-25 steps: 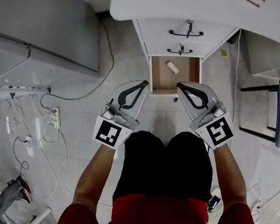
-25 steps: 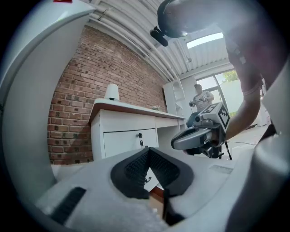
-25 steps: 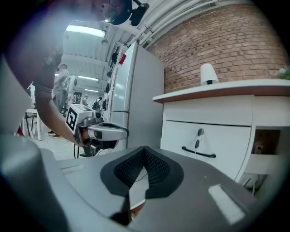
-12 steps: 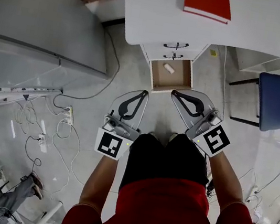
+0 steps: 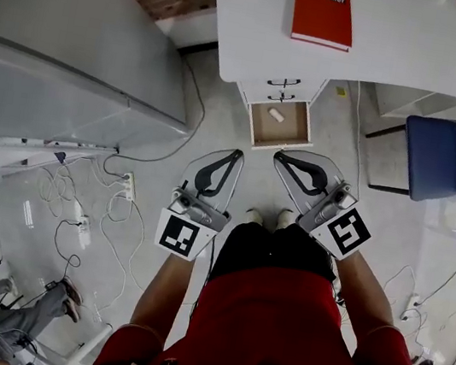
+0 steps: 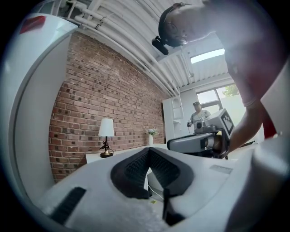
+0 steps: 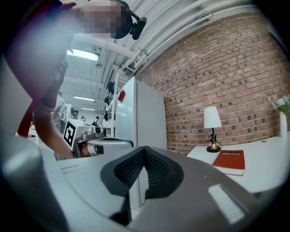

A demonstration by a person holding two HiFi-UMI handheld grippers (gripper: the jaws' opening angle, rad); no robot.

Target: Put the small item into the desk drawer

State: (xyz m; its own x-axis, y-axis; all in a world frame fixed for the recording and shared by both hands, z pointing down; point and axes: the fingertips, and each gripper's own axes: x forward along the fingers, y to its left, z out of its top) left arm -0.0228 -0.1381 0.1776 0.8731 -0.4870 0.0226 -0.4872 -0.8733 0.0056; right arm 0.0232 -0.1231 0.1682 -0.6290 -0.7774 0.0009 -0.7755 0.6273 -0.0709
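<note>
Fingers (image 6: 135,170) of the left gripper (image 5: 237,154) are closed tip to tip with nothing between them. Fingers (image 7: 157,170) of the right gripper (image 5: 278,154) are likewise closed and empty. Both sets carry black ribbed rubber pads set in smooth light-grey moulded shells.

Change noted: within the last second both grippers have been lifted away from the open bottom drawer (image 5: 279,142). The head view has risen with them, so the drawer now appears small and well apart from the fingertips. More of the white bench (image 5: 406,51) top has come into view. The small pale cylindrical item (image 5: 277,115) lies loose on the drawer floor, toward the back, where it lay a second ago.

Assessment: the deposit appears done, and the person looks to be standing clear. The bottom drawer remains pulled out; the upper drawers (image 5: 283,89) are shut.

Materials: the drawer interior is plain brown board. The fronts are white with dark metal handles. The item looks short, rounded and matte; its material cannot be determined. A red hardback book (image 5: 323,13) lies flat on the smooth bench top. The floor (image 5: 219,132) is glossy pale tile, strewn with white cables (image 5: 68,224).
</note>
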